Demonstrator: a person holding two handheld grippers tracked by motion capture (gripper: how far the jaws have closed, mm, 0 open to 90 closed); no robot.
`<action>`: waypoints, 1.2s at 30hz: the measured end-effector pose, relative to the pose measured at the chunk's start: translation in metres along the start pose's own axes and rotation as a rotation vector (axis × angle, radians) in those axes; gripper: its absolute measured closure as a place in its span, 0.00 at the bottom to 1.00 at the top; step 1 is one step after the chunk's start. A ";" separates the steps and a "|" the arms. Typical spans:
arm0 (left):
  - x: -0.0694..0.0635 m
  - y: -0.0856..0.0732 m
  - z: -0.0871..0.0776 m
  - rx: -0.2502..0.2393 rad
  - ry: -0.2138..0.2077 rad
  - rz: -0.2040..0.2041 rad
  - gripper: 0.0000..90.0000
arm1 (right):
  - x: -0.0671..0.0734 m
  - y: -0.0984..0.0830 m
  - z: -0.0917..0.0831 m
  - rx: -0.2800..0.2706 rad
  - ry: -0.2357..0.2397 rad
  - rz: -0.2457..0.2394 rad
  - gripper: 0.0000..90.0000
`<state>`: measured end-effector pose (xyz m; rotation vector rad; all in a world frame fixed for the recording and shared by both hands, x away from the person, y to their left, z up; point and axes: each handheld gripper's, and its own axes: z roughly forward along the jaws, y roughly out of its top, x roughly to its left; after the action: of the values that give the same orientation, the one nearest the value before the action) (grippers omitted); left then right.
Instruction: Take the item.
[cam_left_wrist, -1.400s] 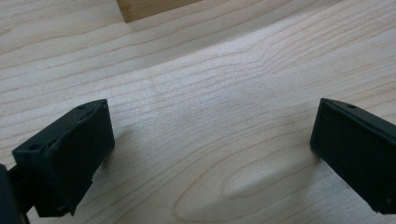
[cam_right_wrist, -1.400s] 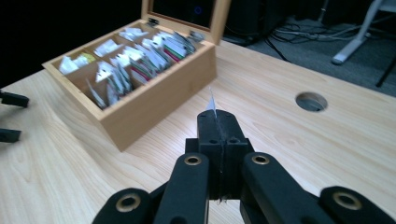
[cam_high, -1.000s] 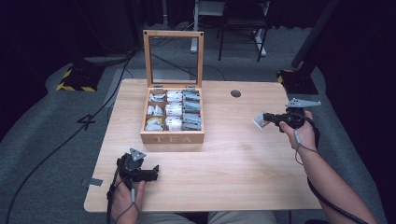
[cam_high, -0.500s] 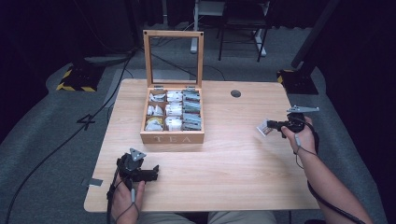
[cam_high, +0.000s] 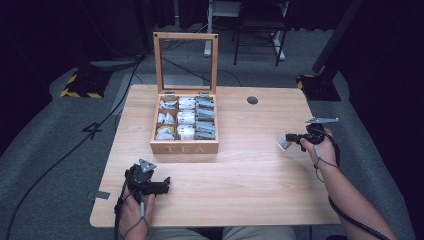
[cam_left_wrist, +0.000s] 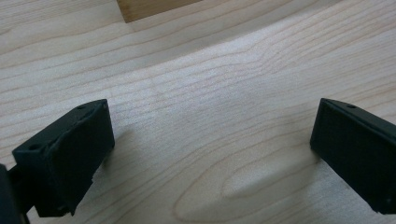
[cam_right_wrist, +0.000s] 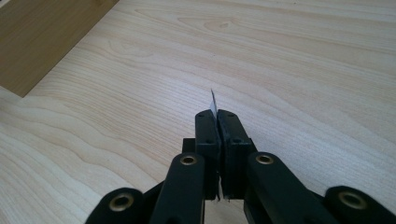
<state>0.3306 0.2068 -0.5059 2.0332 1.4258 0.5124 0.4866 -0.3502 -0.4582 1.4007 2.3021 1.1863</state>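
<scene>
A flat tea packet (cam_high: 283, 141) hangs edge-on between the closed jaws of my right gripper (cam_high: 295, 139), clamped thin side up so only a sliver of white (cam_right_wrist: 213, 103) pokes above the black fingertips (cam_right_wrist: 207, 125) in the right gripper view. I hold it low over the bare right side of the table (cam_high: 250, 180), well apart from the box; my guess is that this flat pinch keeps the paper from bending and leaves it ready to lay down or carry on. No print on the packet can be made out from here.

My left gripper (cam_high: 162, 186) rests near the table's front edge, its jaws spread wide with nothing between them, only wood grain showing between the two pads (cam_left_wrist: 74, 149) in the left gripper view. It seems parked out of the way, waiting its turn.

The wooden box (cam_high: 184, 146) sits at the centre-left of the table, its glass-paned lid (cam_high: 185, 36) standing upright at the back, which leaves the compartments open to reach. Rows of packets (cam_high: 186, 118) fill them. The front wall carries the one legible word: "TEA" (cam_high: 184, 149).
</scene>
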 end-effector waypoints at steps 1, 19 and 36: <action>0.000 0.000 0.000 0.001 0.000 0.000 0.00 | 0.000 0.000 0.000 0.000 -0.003 0.001 0.96; -0.001 0.000 0.000 -0.001 -0.002 -0.004 0.00 | -0.006 0.001 -0.012 -0.074 -0.082 -0.052 0.60; -0.001 0.000 0.000 0.001 0.001 0.005 0.00 | 0.053 0.000 -0.057 -0.170 0.078 -0.164 0.57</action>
<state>0.3298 0.2060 -0.5058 2.0382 1.4229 0.5148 0.4276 -0.3368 -0.4090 1.1035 2.2550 1.3689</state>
